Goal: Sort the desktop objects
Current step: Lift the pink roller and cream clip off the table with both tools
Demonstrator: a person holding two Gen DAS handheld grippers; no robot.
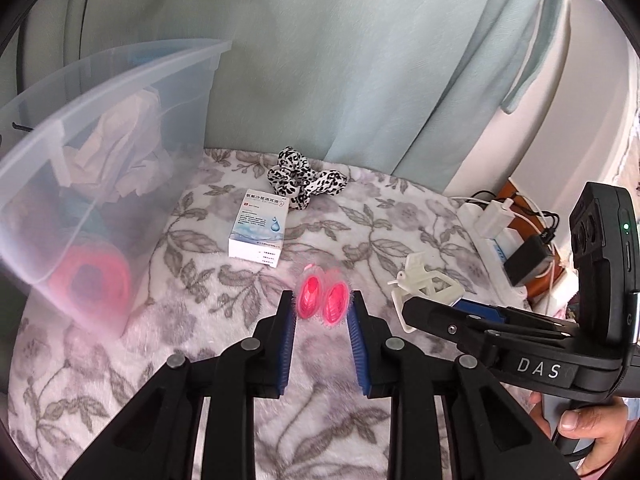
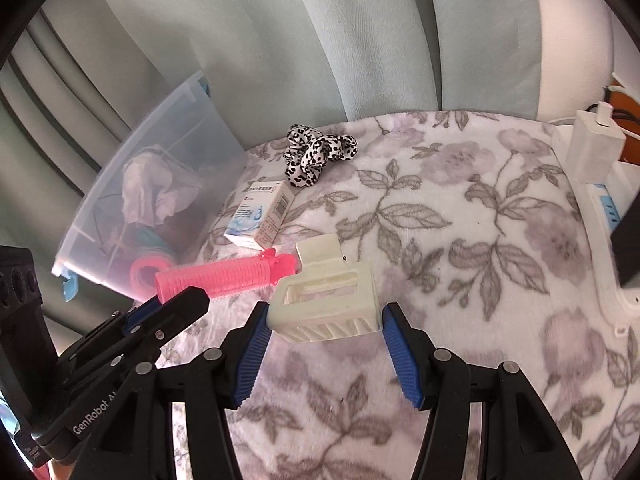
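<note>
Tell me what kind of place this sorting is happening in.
Probably a bedroom or other home room: a fluffy floral-print blanket covers the surface, pale green curtains hang behind it, and hair items like the leopard-print fabric scrunchie lie about.

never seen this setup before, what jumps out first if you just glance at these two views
The neon pink hair roller grabs the eye first, lying on the floral blanket between the open fingers of the left gripper. Next is the cream claw hair clip, bracketed by the right gripper, whose jaws are spread beside it. Behind them sit a leopard-print scrunchie, a white medicine box and a clear storage bin at the left.
</note>
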